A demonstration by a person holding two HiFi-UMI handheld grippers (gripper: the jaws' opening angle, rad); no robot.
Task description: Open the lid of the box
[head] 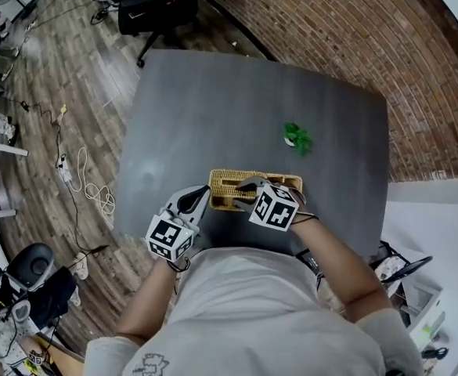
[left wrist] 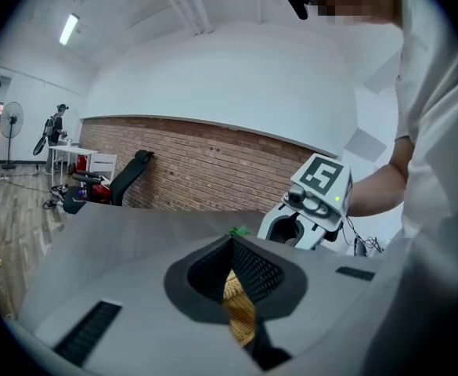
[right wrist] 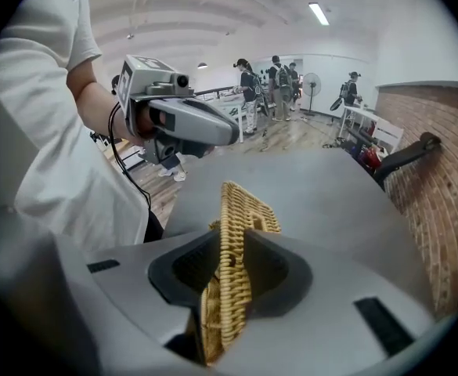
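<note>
Markers (head: 274, 208) black-white squares; right hand-held gripper (right wrist: 230, 240) clamps wicker lid (right wrist: 249, 207).

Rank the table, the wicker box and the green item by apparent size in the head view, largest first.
1. table
2. wicker box
3. green item
The gaps are plain, so nearness to the camera does not change the order.

No legible text, labels, numbers anywhere.

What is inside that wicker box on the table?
Nothing inside shows. Only the woven top of the wicker box is visible from above; the left claw and right claw, both shut on its wicker, cover the near side.
</note>
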